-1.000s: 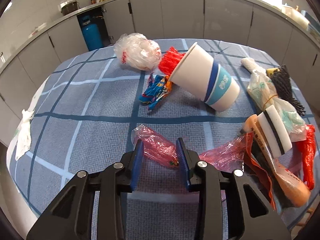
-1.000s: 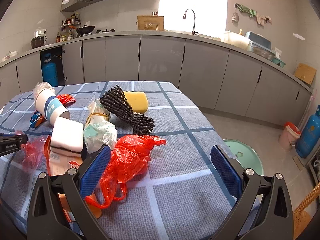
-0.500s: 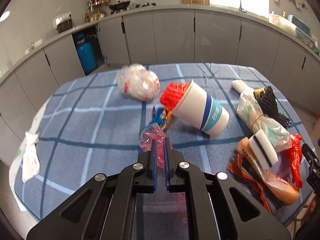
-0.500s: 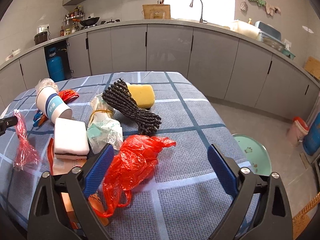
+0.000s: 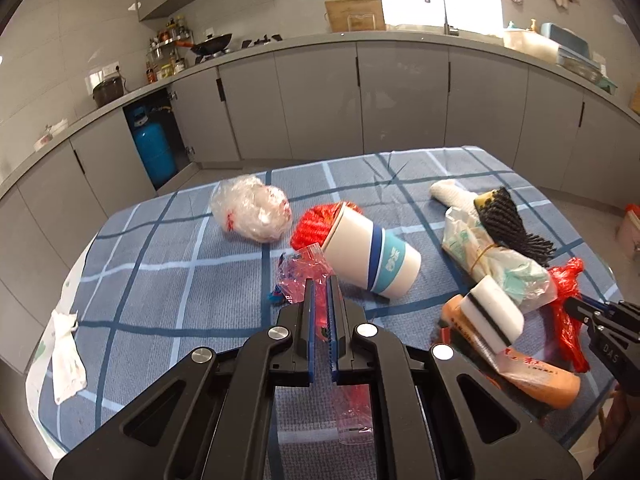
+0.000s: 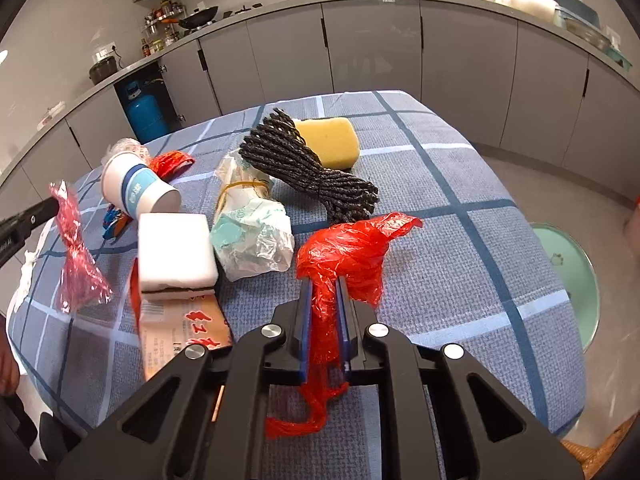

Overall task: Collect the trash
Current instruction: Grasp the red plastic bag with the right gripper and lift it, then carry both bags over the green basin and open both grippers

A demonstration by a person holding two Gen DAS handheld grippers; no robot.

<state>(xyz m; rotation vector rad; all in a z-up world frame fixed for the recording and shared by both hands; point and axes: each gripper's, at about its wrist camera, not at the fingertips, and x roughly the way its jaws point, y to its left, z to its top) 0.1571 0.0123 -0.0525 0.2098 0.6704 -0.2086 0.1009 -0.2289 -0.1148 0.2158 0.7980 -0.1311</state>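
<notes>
The left gripper [image 5: 321, 280] has its jaws clamped on a pink plastic wrapper [image 5: 301, 276], which sticks out past the jaw tips and also trails back under the jaws. From the right wrist view the wrapper [image 6: 76, 252] hangs clear of the desk [image 6: 460, 240], its long axis running downward from the jaw tips.

The right gripper [image 6: 323, 284] has its jaws clamped on a red plastic bag [image 6: 352, 256]. Most of the bag bunches just ahead of the jaw tips and rests on the desk, while a thin tail runs back between the jaws and out below them; its long axis lies along the line the jaws point.

So each hand is already loaded, and the next move probably turns on the bag: it lies straight ahead of and under the right jaws, so lifting should draw it up off the cloth without dragging neighbours. The nearest neighbours are to the left of the right jaws: a crumpled pale bag [image 6: 252, 236] and a white sponge block [image 6: 176, 252], near but apart from the red bag. A black rope bundle [image 6: 316, 168] lies beyond the jaw tips. No bin is clearly in view.
</notes>
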